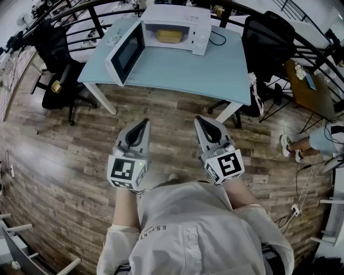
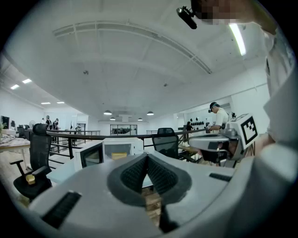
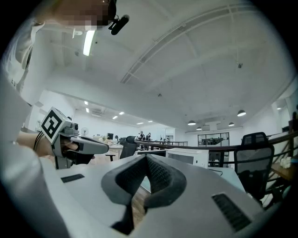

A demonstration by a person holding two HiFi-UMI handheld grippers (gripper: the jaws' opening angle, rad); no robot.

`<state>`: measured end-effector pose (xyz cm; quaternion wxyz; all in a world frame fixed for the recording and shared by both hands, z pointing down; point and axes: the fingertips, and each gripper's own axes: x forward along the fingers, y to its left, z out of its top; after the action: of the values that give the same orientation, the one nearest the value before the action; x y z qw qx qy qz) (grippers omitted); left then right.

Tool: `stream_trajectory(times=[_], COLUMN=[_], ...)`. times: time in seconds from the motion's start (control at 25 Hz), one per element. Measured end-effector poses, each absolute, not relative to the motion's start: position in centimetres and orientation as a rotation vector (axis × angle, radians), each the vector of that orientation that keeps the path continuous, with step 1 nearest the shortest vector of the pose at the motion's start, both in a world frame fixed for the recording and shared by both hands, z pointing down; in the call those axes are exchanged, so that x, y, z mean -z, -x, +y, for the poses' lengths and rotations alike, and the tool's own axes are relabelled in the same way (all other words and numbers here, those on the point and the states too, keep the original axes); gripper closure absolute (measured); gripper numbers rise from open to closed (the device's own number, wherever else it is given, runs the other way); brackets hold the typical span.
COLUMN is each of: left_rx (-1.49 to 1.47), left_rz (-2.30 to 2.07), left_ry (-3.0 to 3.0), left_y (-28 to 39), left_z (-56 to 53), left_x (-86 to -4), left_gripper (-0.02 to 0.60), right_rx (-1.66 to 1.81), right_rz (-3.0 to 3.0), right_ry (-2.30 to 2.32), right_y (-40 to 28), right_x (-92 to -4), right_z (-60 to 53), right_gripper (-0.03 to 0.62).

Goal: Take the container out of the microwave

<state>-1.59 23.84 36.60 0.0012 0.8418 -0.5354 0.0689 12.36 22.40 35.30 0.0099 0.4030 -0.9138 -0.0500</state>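
A white microwave (image 1: 177, 27) stands on the far part of a light blue table (image 1: 215, 70), its door (image 1: 126, 53) swung open to the left. Inside lies a yellowish container (image 1: 169, 36); the same container (image 2: 118, 155) shows small in the left gripper view. Both grippers are held level over the wooden floor, well short of the table. My left gripper (image 1: 145, 123) is shut with nothing between its pads, and my right gripper (image 1: 198, 119) is shut and empty too. In the right gripper view the microwave (image 3: 188, 157) appears ahead, beyond the closed tips (image 3: 146, 157).
Black office chairs stand left (image 1: 56, 59) and right (image 1: 269, 48) of the table. A cable (image 1: 217, 38) runs from the microwave's right side. Another person's legs (image 1: 303, 144) show at the right edge. A black railing (image 1: 80, 16) curves behind the table.
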Motion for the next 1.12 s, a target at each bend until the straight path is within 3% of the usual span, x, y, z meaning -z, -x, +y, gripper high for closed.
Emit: stream_trajectory(times=[0.72, 0.76, 0.8, 0.84, 1.12], left_rx=[-0.201, -0.198, -0.195, -0.191, -0.187], left_rz=[-1.625, -1.624, -1.622, -1.621, -1.617], left_ry=[-2.661, -2.658, -2.654, -2.65, -2.609], left_y=[2.6, 2.8, 2.9, 3.1, 4.0], left_z=[21.5, 21.4, 21.2, 21.0, 19.2], left_x=[-37.5, -37.6, -37.7, -37.8, -38.5], left_gripper=[0.588, 0.588, 0.588, 0.588, 0.588], right_rx=[0.151, 0.136, 0.121, 0.111, 0.092], right_rz=[-2.805, -2.806, -2.811, -2.811, -2.798], right_ry=[-1.315, -1.307, -1.299, -1.295, -1.254], right_y=[-11.8, -11.7, -11.5, -11.4, -10.3], right_x=[-36.3, -36.4, -36.5, -36.6, -37.2], right_z=[20.1, 19.8, 19.6, 19.4, 17.2], right_gripper=[0.576, 0.557, 0.461, 0.421, 0.421])
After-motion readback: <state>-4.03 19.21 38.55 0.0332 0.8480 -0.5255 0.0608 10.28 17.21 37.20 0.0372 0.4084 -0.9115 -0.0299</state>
